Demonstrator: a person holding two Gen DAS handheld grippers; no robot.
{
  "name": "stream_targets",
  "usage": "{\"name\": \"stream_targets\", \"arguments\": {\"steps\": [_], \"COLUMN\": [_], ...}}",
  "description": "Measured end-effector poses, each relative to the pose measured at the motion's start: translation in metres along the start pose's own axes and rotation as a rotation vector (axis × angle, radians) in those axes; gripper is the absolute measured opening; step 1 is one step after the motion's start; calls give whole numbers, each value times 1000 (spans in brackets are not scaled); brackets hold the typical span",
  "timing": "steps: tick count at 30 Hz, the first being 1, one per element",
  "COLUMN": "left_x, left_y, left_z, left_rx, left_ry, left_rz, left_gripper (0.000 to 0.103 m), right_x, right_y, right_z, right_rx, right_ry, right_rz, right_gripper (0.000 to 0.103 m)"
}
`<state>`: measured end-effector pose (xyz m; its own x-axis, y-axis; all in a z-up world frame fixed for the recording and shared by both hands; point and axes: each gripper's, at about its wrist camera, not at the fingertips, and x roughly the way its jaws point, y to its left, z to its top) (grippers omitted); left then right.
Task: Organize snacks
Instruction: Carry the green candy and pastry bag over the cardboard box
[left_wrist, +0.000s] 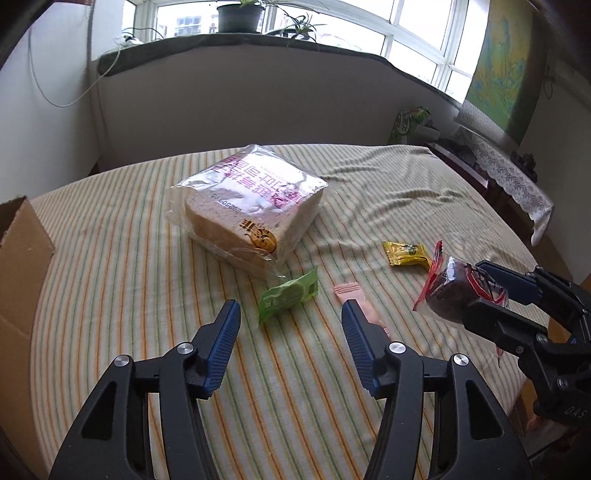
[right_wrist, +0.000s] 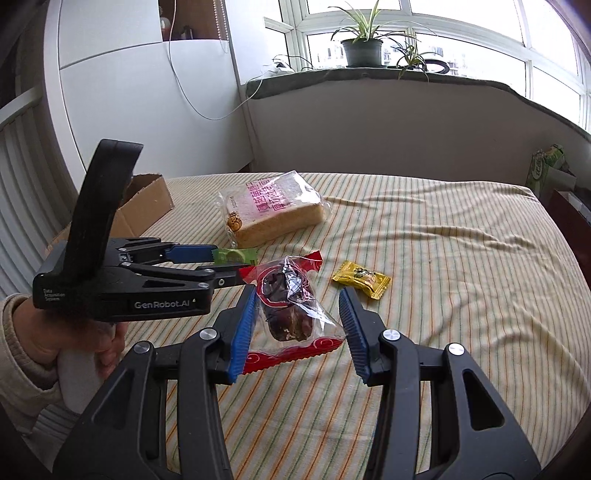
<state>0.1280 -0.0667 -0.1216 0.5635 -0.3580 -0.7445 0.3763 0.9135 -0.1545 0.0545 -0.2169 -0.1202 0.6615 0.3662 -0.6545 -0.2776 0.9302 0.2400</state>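
My left gripper (left_wrist: 291, 316) is open and hovers over the striped cloth, with a green snack packet (left_wrist: 288, 293) between its fingers and a pink wrapper (left_wrist: 354, 295) by its right finger. My right gripper (right_wrist: 297, 304) is open around a dark cake in a clear, red-edged wrapper (right_wrist: 291, 306); the wrapper rests against the left finger. In the left wrist view that cake (left_wrist: 448, 291) sits between the right gripper's fingers. A bagged loaf of bread (left_wrist: 245, 206) lies farther back. A yellow candy (left_wrist: 406, 253) lies to the right.
A cardboard box (left_wrist: 20, 266) stands at the table's left edge, also in the right wrist view (right_wrist: 144, 206). A wall and window sill with plants run behind the table. A lace-covered side table (left_wrist: 498, 170) stands at the right.
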Motion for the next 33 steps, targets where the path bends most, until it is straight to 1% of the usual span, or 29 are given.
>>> {"name": "stream_targets", "arguments": {"steps": [2,3,5,7,10,15,16,18,20,23,25,30,33], "left_x": [8,12,14,11,4,-11,-17,-31,-49,-73,-90,-141,-163], "left_y": [-1,0,0,-3,-8,-5,-4,0,4,6,5,-4,-7], "left_z": [5,6,5,3,0,-5,-8,-14,-21,-31,-33,-24,-20], "left_rx": [4,2,0,12,36,19,15,-7,-41,-58,-57,-12,3], "left_ry": [20,31,38,34,9,-36,-55,-82,-135,-186,-222,-340,-390], "left_rz": [0,-7,-8,-16,-3,-27,-31,-18,-25,-4,3,16,7], "left_gripper": [56,53,6,5,4,4,4,4,4,4,4,4,4], "right_x": [-1,-2,-2,-2,-3,-10,-11,-14,-13,-15,-28,-74,-88], "right_y": [-4,-5,-8,-8,-8,-2,1,8,13,20,26,35,40], "right_z": [-2,-2,-3,-4,-5,-7,-8,-10,-12,-11,-4,20,29], "right_rx": [9,12,17,20,28,36,33,26,31,39,31,9,-1], "right_ry": [0,-2,-1,-2,-6,-25,-32,-47,-50,-54,-91,-210,-237], "right_rz": [-1,-1,0,1,1,6,7,8,18,25,11,-28,-40], "right_gripper": [47,47,47,47,47,47,47,47,47,47,47,47,47]}}
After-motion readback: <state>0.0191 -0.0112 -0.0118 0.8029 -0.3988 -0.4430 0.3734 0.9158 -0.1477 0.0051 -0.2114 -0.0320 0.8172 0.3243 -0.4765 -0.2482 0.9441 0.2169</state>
